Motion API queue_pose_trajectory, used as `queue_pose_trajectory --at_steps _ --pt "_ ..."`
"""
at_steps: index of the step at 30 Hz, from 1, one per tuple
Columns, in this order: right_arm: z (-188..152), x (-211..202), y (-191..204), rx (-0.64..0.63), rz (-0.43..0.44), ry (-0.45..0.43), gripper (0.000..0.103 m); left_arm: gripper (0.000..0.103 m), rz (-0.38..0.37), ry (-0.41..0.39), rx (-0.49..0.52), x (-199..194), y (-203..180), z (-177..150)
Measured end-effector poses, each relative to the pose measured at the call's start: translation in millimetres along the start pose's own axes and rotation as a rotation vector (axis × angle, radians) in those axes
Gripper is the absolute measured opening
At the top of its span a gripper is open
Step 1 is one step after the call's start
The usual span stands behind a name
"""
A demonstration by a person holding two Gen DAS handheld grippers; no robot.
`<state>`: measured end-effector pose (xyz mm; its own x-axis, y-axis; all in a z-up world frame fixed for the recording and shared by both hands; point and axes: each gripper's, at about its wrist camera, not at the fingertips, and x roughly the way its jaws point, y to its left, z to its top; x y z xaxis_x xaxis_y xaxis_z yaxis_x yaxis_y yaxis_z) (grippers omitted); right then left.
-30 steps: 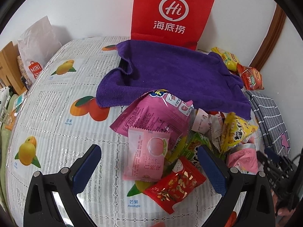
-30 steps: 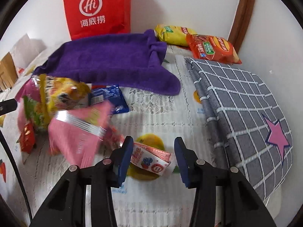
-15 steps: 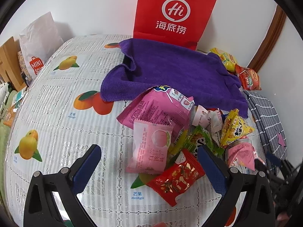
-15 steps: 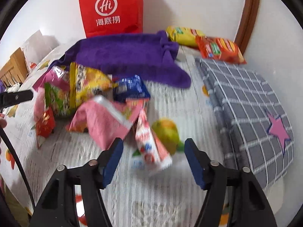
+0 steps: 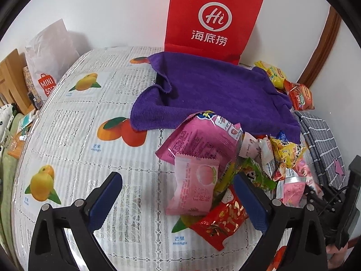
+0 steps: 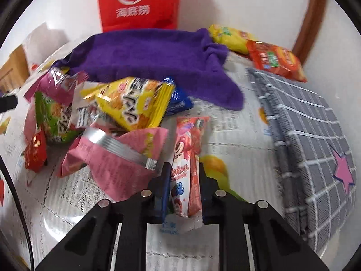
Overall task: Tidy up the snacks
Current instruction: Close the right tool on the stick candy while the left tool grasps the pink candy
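A heap of snack packets lies on the fruit-print tablecloth [image 5: 74, 140]. In the left wrist view a pale pink peach packet [image 5: 195, 187] and a red foil packet [image 5: 222, 222] lie between the fingers of my open, empty left gripper [image 5: 178, 199]. In the right wrist view my right gripper [image 6: 183, 181] is shut on a long red-and-pink strawberry snack packet [image 6: 187, 158]. A pink packet [image 6: 117, 155], a yellow packet [image 6: 135, 103] and a green packet [image 6: 54, 117] lie to its left.
A purple towel [image 5: 216, 97] lies behind the heap, with a red paper bag [image 5: 212, 20] upright against the wall. A grey checked cloth with a pink star [image 6: 315, 140] lies at the right. Yellow [image 6: 230, 37] and orange [image 6: 275, 59] packets lie at the back right.
My right gripper opened, moved in around the strawberry packet and shut on it. The left gripper drew back a little and stayed open.
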<state>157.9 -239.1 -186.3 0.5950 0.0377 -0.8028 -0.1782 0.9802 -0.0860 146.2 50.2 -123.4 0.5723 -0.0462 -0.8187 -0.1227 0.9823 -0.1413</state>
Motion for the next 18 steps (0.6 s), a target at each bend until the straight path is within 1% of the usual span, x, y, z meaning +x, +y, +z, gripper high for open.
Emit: queue_pose_trajectory --at_steps 4,11,18 --pt "-5.7 -16.3 -8.4 0.040 -0.016 -0.024 0.021 0.099 -0.005 0.012 -0.006 -0.3 3.1 -6.6" --pt "-11.5 -50.9 -20.3 0.122 -0.020 -0.074 0.021 0.099 0.013 0.010 -0.013 -9.5 11.2 -18.0" --pt "-13.3 -61.8 -12.5 0.118 -0.016 -0.082 0.021 0.099 0.019 0.033 -0.003 -0.6 7.9 -22.2"
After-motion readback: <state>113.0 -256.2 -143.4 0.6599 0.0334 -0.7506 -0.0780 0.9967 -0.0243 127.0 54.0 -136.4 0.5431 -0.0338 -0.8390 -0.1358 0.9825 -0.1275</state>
